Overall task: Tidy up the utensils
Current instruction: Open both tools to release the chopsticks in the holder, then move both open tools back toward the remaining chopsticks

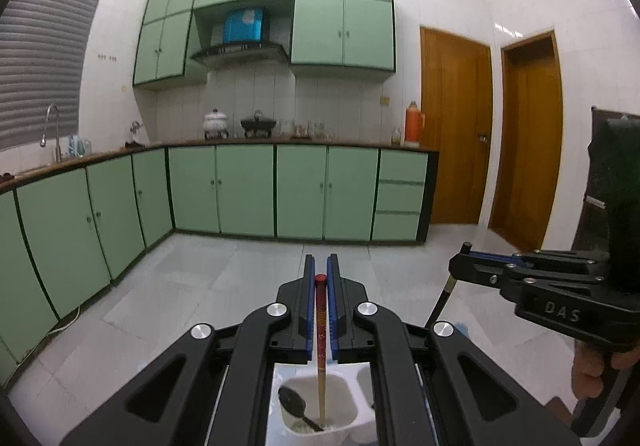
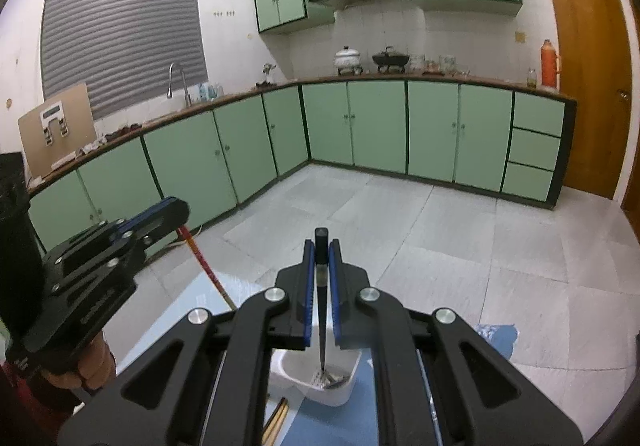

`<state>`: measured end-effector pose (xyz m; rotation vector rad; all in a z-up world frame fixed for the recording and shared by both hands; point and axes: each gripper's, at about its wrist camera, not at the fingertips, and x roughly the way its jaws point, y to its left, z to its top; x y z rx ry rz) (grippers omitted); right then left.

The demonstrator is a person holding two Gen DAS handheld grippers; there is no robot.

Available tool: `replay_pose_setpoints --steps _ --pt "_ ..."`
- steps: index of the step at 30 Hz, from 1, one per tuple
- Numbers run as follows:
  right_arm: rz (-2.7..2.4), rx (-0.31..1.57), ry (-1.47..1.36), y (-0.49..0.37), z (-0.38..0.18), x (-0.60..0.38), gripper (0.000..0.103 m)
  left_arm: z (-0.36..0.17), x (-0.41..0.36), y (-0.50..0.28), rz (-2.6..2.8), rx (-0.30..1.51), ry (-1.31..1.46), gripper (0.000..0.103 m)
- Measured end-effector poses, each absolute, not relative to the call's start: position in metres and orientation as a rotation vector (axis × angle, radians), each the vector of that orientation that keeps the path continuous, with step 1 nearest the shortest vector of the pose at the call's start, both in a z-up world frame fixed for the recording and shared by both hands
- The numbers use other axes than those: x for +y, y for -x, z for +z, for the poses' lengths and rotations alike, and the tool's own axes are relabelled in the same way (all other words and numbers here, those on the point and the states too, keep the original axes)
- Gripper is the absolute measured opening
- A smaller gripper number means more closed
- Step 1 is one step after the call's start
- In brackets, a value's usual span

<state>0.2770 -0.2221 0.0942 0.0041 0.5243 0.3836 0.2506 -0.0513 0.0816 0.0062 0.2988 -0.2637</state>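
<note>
Chopstick (image 1: 320, 326), red-capped and patterned, is clamped upright between the nearly closed blue pads of the left gripper (image 1: 321, 266); its lower end is dipped into a white holder cup (image 1: 348, 412), beside a dark spoon (image 1: 294, 404) leaning inside. A second cup is partly hidden by the gripper's linkage. To the right, the right gripper (image 1: 466, 258) is seen side-on.

From the right wrist, the right gripper (image 2: 321, 250) is seen narrowed onto a black-handled utensil (image 2: 321, 282), whose metal tip is lowered into a white compartment (image 2: 340, 392) on blue cloth (image 2: 496, 336). The left gripper (image 2: 176, 211) is seen at the left, with the chopstick (image 2: 204, 266) slanting beneath it.
</note>
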Motion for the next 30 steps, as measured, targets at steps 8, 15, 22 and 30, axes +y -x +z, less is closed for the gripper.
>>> replay_pose_setpoints --steps 8,15,22,30 --pt "0.370 0.508 -0.013 -0.258 0.097 -0.224 0.023 0.077 -0.043 -0.239 -0.254 0.330 0.006 0.017" --pt "0.319 0.469 -0.046 -0.207 0.092 -0.239 0.066 0.074 -0.028 -0.201 -0.222 0.345 0.008 0.044" --pt "0.249 0.483 -0.071 -0.151 0.054 -0.245 0.085 0.035 -0.014 -0.152 -0.205 0.443 0.037 0.058" --pt "0.183 0.552 -0.067 -0.098 -0.009 -0.235 0.089 -0.024 -0.010 -0.109 -0.172 0.579 0.022 0.070"
